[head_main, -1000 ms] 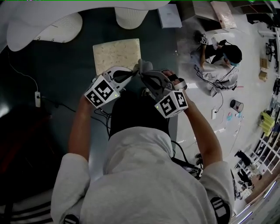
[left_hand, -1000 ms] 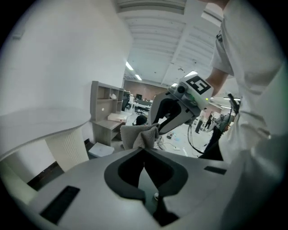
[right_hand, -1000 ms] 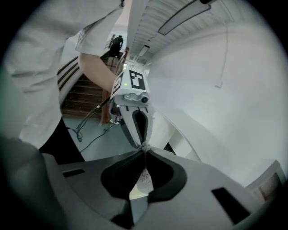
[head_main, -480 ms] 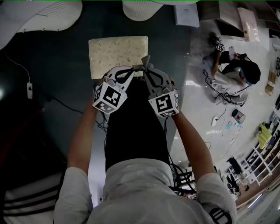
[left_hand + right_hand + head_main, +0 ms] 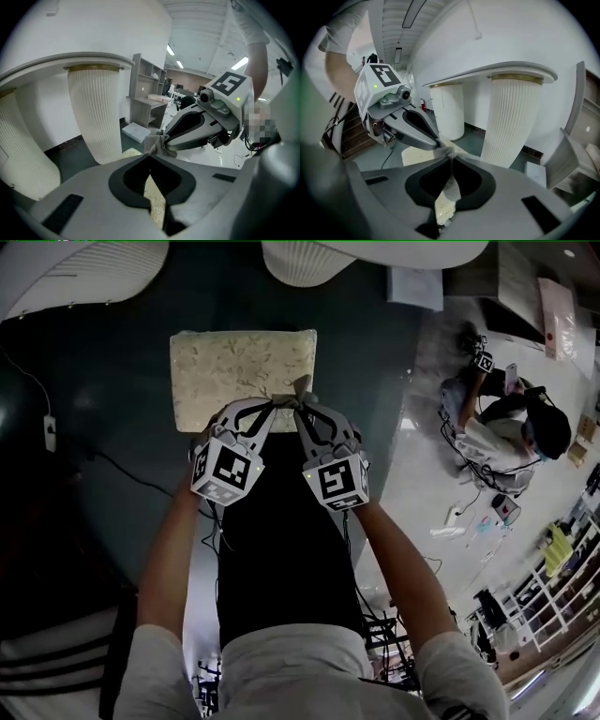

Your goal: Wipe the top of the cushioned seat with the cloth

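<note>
The cushioned seat (image 5: 239, 367) is a cream square block with a mottled top, standing on dark floor. A small grey cloth (image 5: 300, 390) is bunched over the seat's near edge, towards its right corner. My left gripper (image 5: 278, 403) and right gripper (image 5: 298, 410) meet tip to tip there, each shut on the cloth. In the left gripper view my own jaws (image 5: 151, 157) pinch the cloth (image 5: 159, 143), with the right gripper (image 5: 161, 139) opposite. The right gripper view shows its jaws (image 5: 451, 158) closed on the cloth (image 5: 446, 151), the left gripper (image 5: 438, 146) across, and the seat (image 5: 445, 197) below.
Two white ribbed pedestals (image 5: 300, 259) (image 5: 75, 273) under a white table stand beyond the seat. A person (image 5: 506, 427) sits on the pale floor at right among cables. A power strip (image 5: 49, 432) and cord lie left. A grey shelf unit (image 5: 145, 93) stands behind.
Both grippers, still holding the cloth, have drawn closer side by side and now sit at the seat's near edge. The view has shifted, so the seat lies further left.
</note>
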Available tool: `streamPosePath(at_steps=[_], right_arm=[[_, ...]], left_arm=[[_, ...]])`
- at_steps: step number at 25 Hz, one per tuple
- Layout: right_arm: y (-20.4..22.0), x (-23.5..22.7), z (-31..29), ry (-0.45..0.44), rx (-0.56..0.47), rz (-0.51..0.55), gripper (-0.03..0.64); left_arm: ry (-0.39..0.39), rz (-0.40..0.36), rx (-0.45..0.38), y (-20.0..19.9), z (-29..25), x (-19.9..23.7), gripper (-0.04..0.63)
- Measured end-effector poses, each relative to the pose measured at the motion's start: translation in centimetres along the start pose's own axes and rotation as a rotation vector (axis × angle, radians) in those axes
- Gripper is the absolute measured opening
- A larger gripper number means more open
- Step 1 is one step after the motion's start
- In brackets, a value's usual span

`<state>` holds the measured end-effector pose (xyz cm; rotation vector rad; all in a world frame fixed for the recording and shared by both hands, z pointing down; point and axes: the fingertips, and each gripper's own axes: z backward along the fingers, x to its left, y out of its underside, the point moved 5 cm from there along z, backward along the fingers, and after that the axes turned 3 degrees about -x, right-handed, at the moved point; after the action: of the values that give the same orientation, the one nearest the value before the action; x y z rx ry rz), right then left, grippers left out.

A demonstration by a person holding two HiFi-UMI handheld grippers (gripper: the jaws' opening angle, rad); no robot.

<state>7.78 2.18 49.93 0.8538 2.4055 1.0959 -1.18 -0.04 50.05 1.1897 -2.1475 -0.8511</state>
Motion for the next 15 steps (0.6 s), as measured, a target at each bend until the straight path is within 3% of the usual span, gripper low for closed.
streamPosePath(at_steps=[4, 9, 15], right_arm=[[-0.2, -1.3, -0.5, -0.006, -0.014, -0.019, 0.026], [0.3, -2.7, -1.2, -0.041, -0.006, -0.025, 0.032], [1.8, -3.9, -1.1, -0.062, 0.076, 0.109, 0.104]], left_arm=[[-0.019, -0.026, -0.010, -1.3, -1.1, 1.2, 0.017], [-0.002, -0.149, 0.013, -2.8, -2.5, 2.4, 0.017], [0.040, -0.306, 0.061, -3.8, -3.5, 3.2, 0.017]])
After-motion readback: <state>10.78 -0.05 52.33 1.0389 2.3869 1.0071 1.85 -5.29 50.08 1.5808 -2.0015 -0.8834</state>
